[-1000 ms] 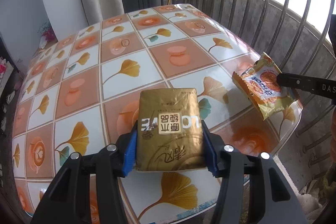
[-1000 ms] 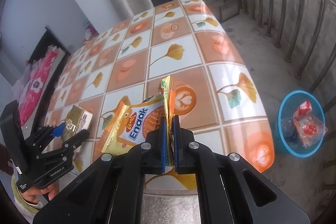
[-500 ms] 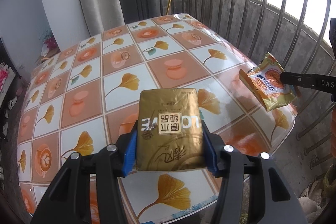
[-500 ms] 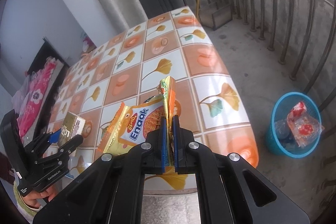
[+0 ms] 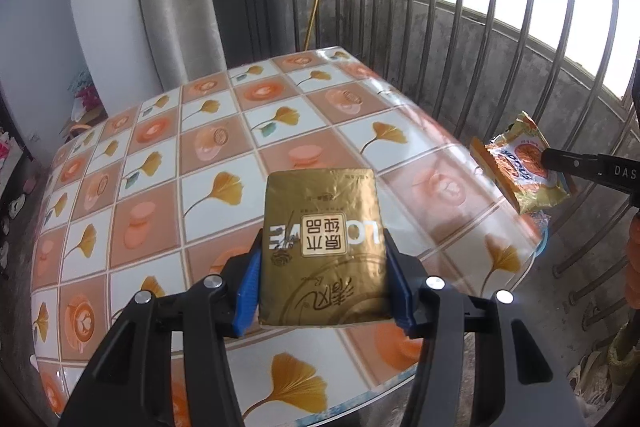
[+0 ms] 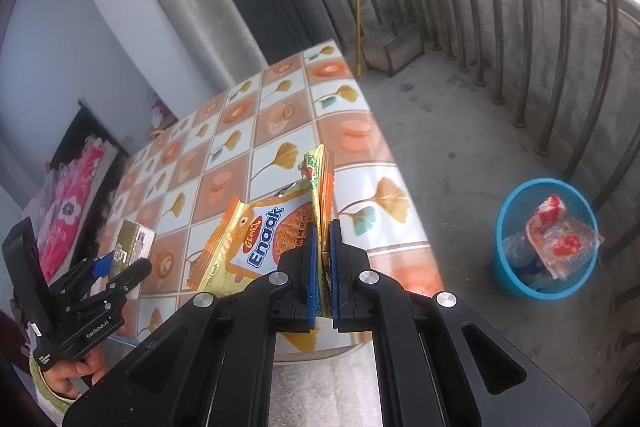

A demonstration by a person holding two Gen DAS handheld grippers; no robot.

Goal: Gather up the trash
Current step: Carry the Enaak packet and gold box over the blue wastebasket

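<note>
Gold, soft tissue pack [image 5: 323, 251] is squeezed across its sides by the left claw [image 5: 322, 291], while the light, crinkly noodle wrapper [image 6: 276, 239] is pinched at one edge by the right claw [image 6: 323, 259].

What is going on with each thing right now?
gold packet: held in the air, clamped by the left gripper
noodle wrapper: crumpled, pinched by the right gripper
blue bin: on the floor, upright, trash inside
table: nothing lying on it
</note>
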